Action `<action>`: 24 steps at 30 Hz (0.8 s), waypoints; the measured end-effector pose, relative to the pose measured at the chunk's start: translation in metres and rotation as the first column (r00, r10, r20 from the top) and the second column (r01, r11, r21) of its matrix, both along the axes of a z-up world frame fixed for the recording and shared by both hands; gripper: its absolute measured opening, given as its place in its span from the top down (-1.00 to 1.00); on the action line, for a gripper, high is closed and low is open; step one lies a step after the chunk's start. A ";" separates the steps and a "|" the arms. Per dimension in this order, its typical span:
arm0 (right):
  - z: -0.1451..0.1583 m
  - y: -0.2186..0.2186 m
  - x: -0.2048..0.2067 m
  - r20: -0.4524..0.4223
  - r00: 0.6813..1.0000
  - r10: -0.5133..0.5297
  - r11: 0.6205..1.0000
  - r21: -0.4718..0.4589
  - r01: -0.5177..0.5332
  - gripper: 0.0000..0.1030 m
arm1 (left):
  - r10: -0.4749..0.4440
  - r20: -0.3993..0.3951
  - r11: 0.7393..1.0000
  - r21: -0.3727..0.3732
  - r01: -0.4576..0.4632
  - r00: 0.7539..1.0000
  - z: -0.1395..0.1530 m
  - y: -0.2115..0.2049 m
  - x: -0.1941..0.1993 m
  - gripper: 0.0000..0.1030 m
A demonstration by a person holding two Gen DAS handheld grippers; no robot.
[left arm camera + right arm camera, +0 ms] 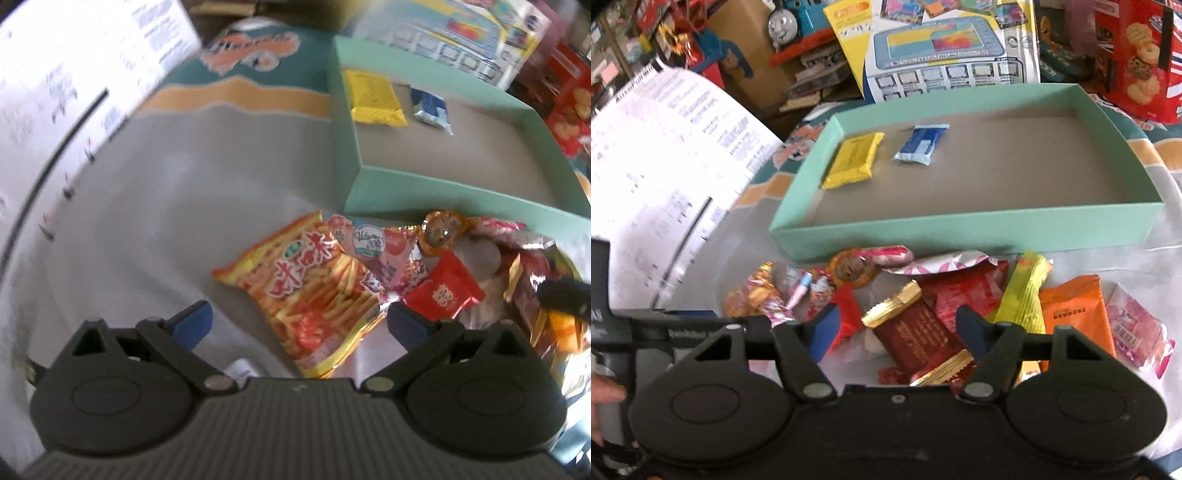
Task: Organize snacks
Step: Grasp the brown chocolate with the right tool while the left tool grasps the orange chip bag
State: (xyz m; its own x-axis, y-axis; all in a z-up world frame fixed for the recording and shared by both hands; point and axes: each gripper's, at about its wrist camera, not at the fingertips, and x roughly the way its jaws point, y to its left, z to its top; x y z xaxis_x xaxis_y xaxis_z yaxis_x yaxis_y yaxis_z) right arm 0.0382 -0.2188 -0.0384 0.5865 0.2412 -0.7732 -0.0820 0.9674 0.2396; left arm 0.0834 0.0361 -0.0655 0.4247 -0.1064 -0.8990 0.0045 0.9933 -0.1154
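A mint-green open box (960, 229) holds a yellow packet (855, 158) and a blue packet (921, 144); the box (406, 184) also shows in the left wrist view. In front of it lies a heap of snacks. My right gripper (899, 328) is low over the heap with a dark red, gold-edged bar (919, 332) between its blue fingers; the left pad stands clear of the bar, so the jaws are open. My left gripper (299, 321) is open above an orange fries bag (306, 280), beside a small red packet (443, 288).
A white printed carton (665, 147) stands at the left. An orange packet (1075, 317), a yellow-green stick (1025, 291) and a pink packet (1137, 336) lie right of the bar. A toy box (942, 55) and a red cookie box (1141, 59) stand behind.
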 end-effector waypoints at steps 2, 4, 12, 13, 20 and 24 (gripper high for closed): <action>-0.007 0.000 0.002 -0.016 1.000 0.000 1.000 -0.003 0.000 -0.36 | 0.015 -0.017 1.000 -0.021 -0.015 1.000 -0.004 -0.002 0.004 -1.00; -0.012 0.001 0.003 -0.032 0.999 0.007 1.000 -0.008 -0.008 -0.34 | 0.020 -0.019 1.000 -0.016 -0.020 1.000 -0.008 -0.006 0.007 -1.00; -0.023 0.018 -0.002 -0.064 0.996 0.063 0.997 -0.030 -0.065 0.25 | -0.059 0.039 0.995 0.084 0.055 0.998 -0.015 -0.024 0.010 -0.81; -0.023 0.018 -0.002 -0.071 0.995 0.067 0.997 -0.020 -0.069 0.25 | -0.078 0.047 0.993 0.093 0.073 0.996 -0.014 -0.024 0.010 -0.75; -0.025 0.007 0.005 -0.116 0.992 0.056 0.996 0.069 -0.048 0.12 | -0.154 0.061 0.981 0.132 0.145 0.986 -0.012 -0.004 0.002 -0.33; -0.028 0.005 0.008 -0.112 0.993 0.046 0.997 0.070 -0.038 0.10 | -0.147 0.069 0.985 0.106 0.139 0.987 -0.007 0.009 -0.002 -0.42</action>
State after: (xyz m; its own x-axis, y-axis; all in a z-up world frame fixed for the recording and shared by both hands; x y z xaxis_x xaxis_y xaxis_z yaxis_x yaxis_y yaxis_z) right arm 0.0461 -0.2135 -0.0664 0.4842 0.3174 -0.8154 -0.0906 0.9451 0.3141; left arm 0.0811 0.0446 -0.0725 0.4797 -0.0819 -0.8736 0.1522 0.9883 -0.0091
